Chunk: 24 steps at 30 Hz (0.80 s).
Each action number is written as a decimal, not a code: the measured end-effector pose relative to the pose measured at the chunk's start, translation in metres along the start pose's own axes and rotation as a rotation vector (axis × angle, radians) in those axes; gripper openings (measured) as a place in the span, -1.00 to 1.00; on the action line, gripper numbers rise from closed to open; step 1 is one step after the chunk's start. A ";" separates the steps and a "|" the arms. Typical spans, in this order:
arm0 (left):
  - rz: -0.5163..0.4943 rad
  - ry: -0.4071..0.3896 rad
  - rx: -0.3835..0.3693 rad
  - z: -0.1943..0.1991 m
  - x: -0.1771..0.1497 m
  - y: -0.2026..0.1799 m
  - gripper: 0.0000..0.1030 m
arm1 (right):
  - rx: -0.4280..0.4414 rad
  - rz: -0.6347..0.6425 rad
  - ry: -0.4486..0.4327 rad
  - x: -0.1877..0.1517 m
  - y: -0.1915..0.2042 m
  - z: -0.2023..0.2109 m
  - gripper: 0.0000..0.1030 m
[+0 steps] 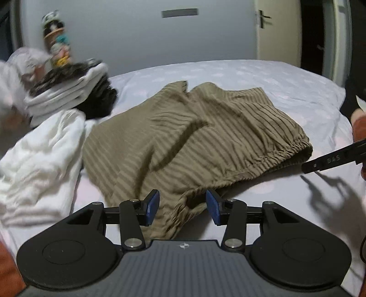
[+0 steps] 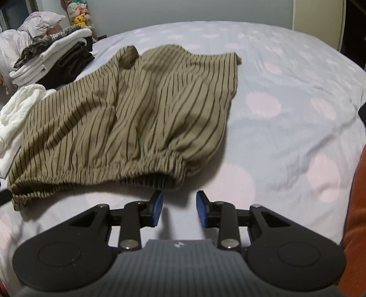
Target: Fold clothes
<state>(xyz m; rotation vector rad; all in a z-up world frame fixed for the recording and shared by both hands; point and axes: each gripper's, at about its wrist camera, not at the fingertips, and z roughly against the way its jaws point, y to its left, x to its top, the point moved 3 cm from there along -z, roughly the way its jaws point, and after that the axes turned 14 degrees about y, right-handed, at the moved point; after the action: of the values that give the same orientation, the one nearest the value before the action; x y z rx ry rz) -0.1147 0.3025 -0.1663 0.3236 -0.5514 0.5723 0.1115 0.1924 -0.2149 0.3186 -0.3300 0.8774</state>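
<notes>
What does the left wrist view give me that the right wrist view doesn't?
Only the left wrist view: the right gripper's finger reaching in from the right edge, a door handle on the far wall, and shorts fabric lying between the open left gripper.

Only the right wrist view: the open right gripper over bare sheet, just short of the waistband, and the far hem of the shorts.

Both: the striped olive shorts on the spotted bed sheet, the folded clothes pile, a white garment, plush toys.
</notes>
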 end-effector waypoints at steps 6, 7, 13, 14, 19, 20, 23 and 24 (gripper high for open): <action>-0.019 0.061 0.018 -0.029 0.011 -0.006 -0.72 | 0.052 -0.069 -0.043 0.004 -0.007 -0.001 -0.31; -0.010 0.065 0.019 -0.031 0.010 -0.005 -0.74 | 0.075 -0.085 -0.045 0.005 -0.008 -0.002 -0.31; 0.078 0.042 0.055 -0.022 0.000 0.005 -0.93 | 0.125 -0.142 -0.055 0.011 -0.010 -0.006 -0.84; 0.099 0.035 0.066 -0.018 -0.001 0.007 -0.93 | 0.122 -0.145 -0.061 0.011 -0.010 -0.004 -0.86; 0.157 -0.008 0.085 0.018 0.000 0.008 -0.94 | 0.079 -0.106 -0.049 0.013 -0.009 0.028 -0.88; 0.156 -0.005 0.090 0.026 -0.001 0.006 -0.95 | 0.067 -0.088 -0.037 0.014 -0.008 0.036 -0.88; 0.138 0.037 0.090 0.043 -0.007 -0.002 -0.96 | -0.010 0.019 0.002 0.015 0.000 0.060 -0.89; 0.132 0.059 0.085 0.045 -0.010 -0.005 -0.97 | -0.040 0.060 0.005 0.013 0.002 0.067 -0.89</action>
<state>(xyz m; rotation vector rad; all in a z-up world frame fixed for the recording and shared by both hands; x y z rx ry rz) -0.1371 0.2750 -0.1364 0.3513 -0.4949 0.7325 0.1076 0.1763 -0.1488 0.2699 -0.3534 0.9290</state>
